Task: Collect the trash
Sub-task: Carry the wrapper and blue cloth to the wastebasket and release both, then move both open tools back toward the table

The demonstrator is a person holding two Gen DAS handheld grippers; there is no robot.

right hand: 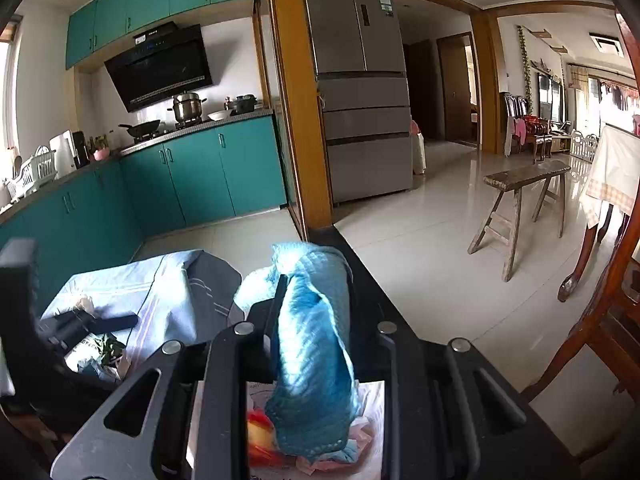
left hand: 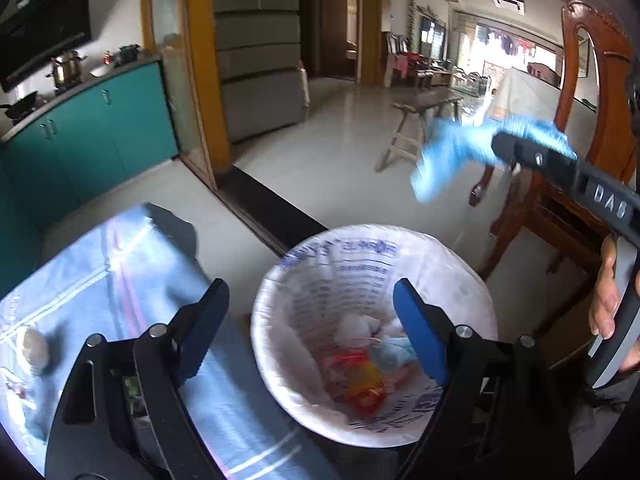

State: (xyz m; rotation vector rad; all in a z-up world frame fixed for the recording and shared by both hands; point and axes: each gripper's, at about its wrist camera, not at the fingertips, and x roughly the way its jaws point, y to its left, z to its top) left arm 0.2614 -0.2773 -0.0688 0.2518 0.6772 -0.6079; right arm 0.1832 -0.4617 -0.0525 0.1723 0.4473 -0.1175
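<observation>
Blue cloth over bin, ready to drop.
My right gripper clamps blue cloth above lined bin, frame bottom; left gripper spread, empty.

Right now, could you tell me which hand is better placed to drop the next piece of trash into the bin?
The right. Its claw is shut on the blue cloth, held over the lined bin. The left claw is open and empty above the bin, so it has nothing to drop.
</observation>
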